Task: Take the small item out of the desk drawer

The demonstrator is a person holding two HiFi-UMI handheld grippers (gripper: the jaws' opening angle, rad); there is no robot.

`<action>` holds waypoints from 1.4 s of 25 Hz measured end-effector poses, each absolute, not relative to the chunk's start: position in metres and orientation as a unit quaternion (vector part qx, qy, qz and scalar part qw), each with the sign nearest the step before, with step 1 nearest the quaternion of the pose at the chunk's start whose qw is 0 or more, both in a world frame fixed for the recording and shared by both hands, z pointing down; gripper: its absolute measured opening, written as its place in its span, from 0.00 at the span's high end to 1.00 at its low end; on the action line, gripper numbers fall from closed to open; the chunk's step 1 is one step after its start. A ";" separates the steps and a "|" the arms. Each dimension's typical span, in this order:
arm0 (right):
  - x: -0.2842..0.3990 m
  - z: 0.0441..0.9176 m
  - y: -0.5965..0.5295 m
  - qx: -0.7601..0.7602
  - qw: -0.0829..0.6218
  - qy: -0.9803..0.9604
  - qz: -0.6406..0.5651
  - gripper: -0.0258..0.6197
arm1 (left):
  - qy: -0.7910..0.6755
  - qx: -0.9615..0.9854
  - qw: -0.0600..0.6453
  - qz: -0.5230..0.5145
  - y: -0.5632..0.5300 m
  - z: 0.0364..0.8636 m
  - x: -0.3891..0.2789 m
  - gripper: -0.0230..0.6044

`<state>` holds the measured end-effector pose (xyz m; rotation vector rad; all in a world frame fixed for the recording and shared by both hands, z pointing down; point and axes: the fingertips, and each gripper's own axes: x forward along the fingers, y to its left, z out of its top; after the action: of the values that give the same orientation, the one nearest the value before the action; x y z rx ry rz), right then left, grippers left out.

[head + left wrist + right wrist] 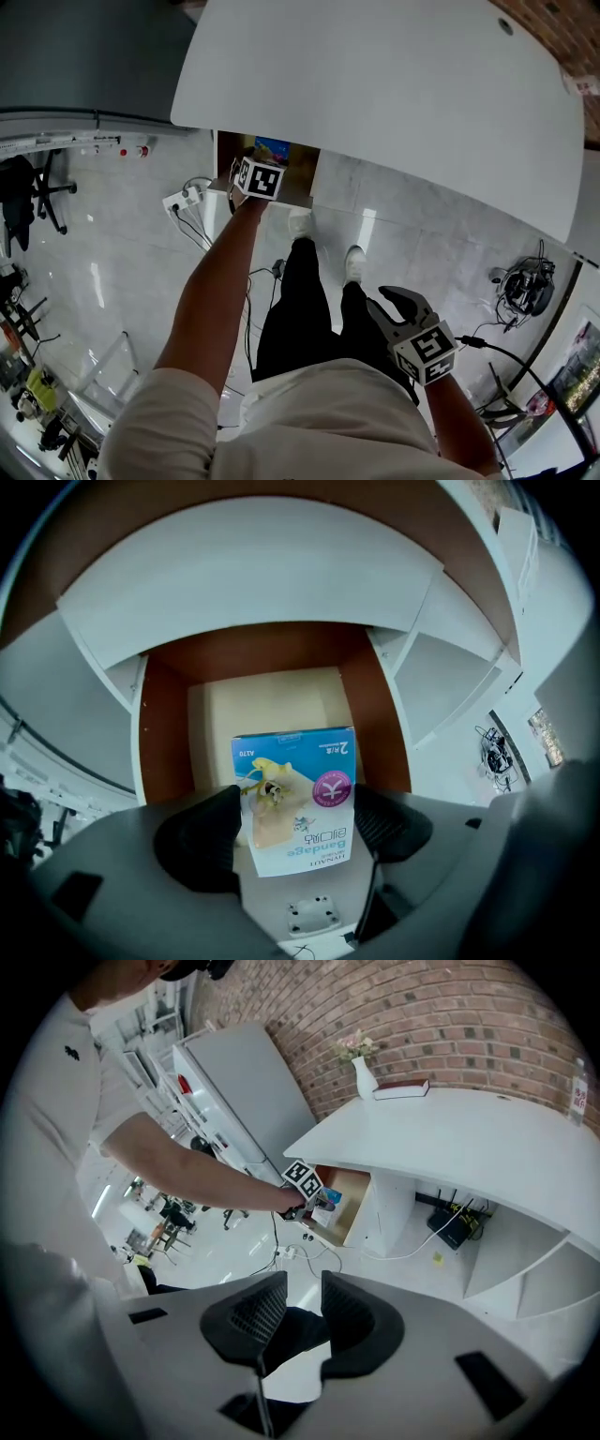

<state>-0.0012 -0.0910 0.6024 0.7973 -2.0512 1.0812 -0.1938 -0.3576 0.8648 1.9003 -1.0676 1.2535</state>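
The left gripper (pixel 298 827) is clamped on the small item, a blue and white bandage box (pixel 295 799). Its two dark pads press on the box's left and right sides. They grip the near half, and the far half juts out past the fingertips. The box hangs over the open drawer (pixel 159 733), whose brown walls and pale floor show beyond it, with nothing else lying inside that I can see. In the head view the gripper sits at the near edge of the white desk top (pixel 394 94), right at the drawer's mouth. The box looks lifted off the drawer floor, though the wide-angle view makes it hard to say whether it has cleared the rim.

The right gripper (pixel 292 1312) hangs low at the person's right side, well apart from the desk. Its jaws stand part way apart with nothing between them, only the floor and the person's dark trouser leg behind.

The box is probably very light, a thin card carton with soft contents. Weight should not be a problem, but the walls would dent under a hard squeeze. The glossy printed faces may slip a little against the pads. Holding it across the narrow width, as here, suits it best, as the side folds stiffen the card there. A grip nearer the middle would keep the free end from swinging.
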 end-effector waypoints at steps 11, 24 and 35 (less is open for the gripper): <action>0.036 0.550 -0.080 0.326 0.289 -0.831 0.345 0.89 | -0.437 0.739 0.286 0.427 -0.308 0.747 -0.180 0.38; 0.089 0.488 -0.042 0.340 0.267 -0.860 0.270 0.90 | -0.455 0.773 0.283 0.340 -0.185 0.586 -0.131 0.38; 0.122 0.446 0.009 0.344 0.249 -0.872 0.244 0.90 | -0.444 0.802 0.287 0.277 -0.072 0.486 -0.085 0.38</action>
<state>0.1219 0.0090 0.4462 0.9366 -2.3741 0.6651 -0.0846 -0.0719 0.4863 2.1426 -1.1865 0.7407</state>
